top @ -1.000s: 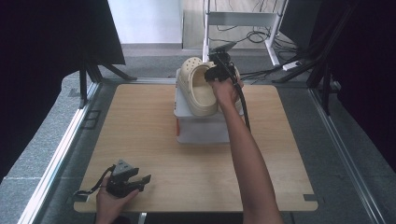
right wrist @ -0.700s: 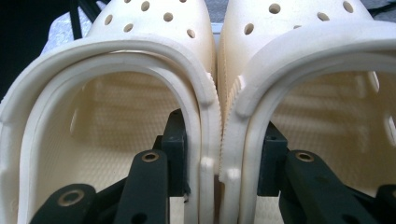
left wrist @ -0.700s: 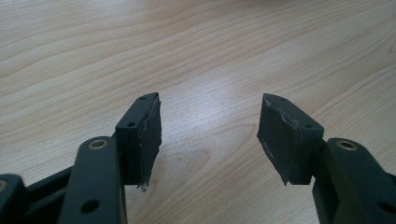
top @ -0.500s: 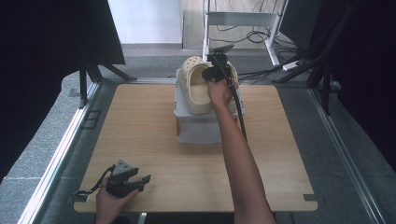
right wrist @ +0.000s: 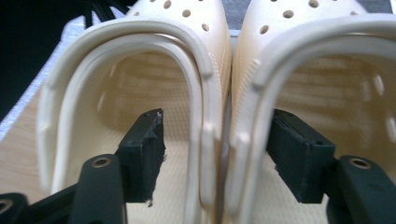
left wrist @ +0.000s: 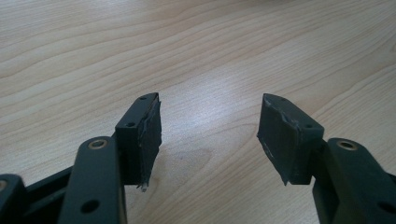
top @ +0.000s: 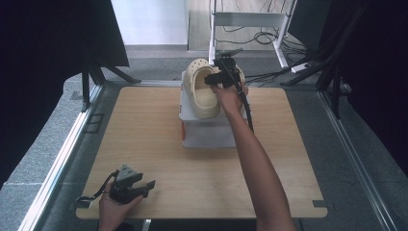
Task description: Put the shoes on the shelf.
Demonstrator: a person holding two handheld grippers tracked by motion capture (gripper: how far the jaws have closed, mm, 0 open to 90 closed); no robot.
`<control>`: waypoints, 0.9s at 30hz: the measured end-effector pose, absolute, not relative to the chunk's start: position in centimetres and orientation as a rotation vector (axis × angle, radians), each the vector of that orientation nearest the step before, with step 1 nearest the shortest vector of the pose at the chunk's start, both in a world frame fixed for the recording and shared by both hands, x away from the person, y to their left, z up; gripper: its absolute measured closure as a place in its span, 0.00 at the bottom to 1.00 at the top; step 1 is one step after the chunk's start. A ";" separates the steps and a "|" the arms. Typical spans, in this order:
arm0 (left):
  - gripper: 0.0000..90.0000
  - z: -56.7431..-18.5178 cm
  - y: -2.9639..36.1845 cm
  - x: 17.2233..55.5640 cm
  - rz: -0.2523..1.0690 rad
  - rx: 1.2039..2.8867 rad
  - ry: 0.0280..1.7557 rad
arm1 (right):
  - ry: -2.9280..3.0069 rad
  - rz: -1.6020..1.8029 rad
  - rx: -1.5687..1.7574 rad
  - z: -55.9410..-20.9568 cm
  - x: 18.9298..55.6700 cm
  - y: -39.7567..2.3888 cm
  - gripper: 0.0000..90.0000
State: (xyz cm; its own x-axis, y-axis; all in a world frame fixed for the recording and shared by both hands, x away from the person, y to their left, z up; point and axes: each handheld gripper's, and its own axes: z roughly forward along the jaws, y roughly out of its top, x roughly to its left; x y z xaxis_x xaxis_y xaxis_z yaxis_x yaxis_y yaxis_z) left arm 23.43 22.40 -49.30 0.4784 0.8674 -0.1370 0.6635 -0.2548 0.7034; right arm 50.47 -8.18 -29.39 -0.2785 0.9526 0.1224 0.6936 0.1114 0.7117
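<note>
A pair of cream perforated clogs [right wrist: 140, 93] lies side by side on a white box [top: 207, 132] at the far middle of the table. In the high view the left clog [top: 201, 91] is plain, while the other is mostly behind the hand. My right gripper [right wrist: 217, 158] [top: 211, 79] straddles the two touching inner walls, one jaw inside each clog. Its jaws have just been opening, and the left pad stands clear of the wall. My left gripper [top: 148, 186] [left wrist: 210, 135] rests open on the wood at the near left, with nothing between its pads.
The wooden table [top: 144, 130] has bare room to the left, right and front of the box. A white metal stand [top: 250, 21] and cables [top: 269, 38] lie on the floor beyond the far edge. Dark curtains flank both sides.
The right hand has shifted only slightly over the box, with the clogs staying on top of it. The left hand and its gripper have not moved.
</note>
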 end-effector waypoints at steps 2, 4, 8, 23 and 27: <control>0.45 -49.3 22.4 23.4 0.364 2.007 1.264 | 2.044 1.016 1.583 -29.2 49.9 -8.8 0.40; 0.45 -49.3 22.4 23.5 0.364 2.006 1.267 | 2.047 1.064 1.548 -29.0 49.2 -9.6 0.41; 0.45 -49.3 22.3 23.5 0.362 2.007 1.270 | 2.046 1.131 1.511 -28.8 48.0 -11.3 0.41; 0.45 -49.5 21.9 23.7 0.361 2.008 1.275 | 2.070 1.295 1.352 -30.3 42.6 -17.4 0.47; 0.45 -49.6 21.8 23.8 0.361 2.011 1.275 | 2.076 1.328 1.303 -31.3 41.0 -18.9 0.47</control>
State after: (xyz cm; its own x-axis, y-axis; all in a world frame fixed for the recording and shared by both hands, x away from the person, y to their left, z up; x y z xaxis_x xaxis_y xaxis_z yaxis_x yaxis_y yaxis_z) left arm 23.76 21.79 -49.56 0.4724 0.8708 -0.1363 0.6700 -0.2543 0.6974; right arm 40.97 -18.85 -31.35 -0.5146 0.8397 0.1737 0.5095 0.1365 0.8496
